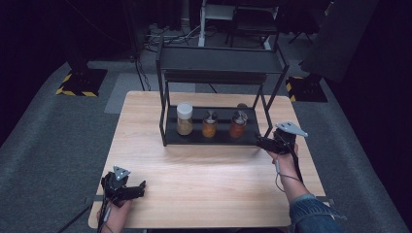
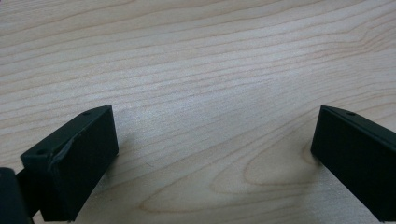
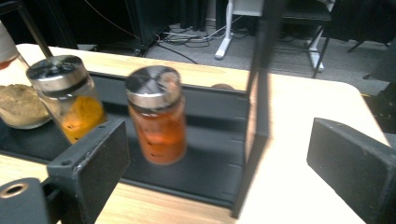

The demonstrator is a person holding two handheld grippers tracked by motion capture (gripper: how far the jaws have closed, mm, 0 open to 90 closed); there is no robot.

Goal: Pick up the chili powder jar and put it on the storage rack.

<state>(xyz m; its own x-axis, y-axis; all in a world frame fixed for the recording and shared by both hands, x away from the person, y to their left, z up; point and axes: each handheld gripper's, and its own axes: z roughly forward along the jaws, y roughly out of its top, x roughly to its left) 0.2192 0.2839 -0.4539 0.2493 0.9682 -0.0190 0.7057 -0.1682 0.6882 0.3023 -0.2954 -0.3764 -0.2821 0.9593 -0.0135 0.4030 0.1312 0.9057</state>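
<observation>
1. Black jaws of the right gripper stand spread and empty, level with the black rack and its front right post; a sideways swing could knock that post and shake the whole shelf.
2. Red spice jar, on the lower shelf at the right of the row, stands clear of the jaws; a hurried reach could tip it.
3. Orange spice jar stands just beside it and could get nudged.
4. Left gripper rests spread and empty over the wooden table, well apart, posing little risk.
</observation>
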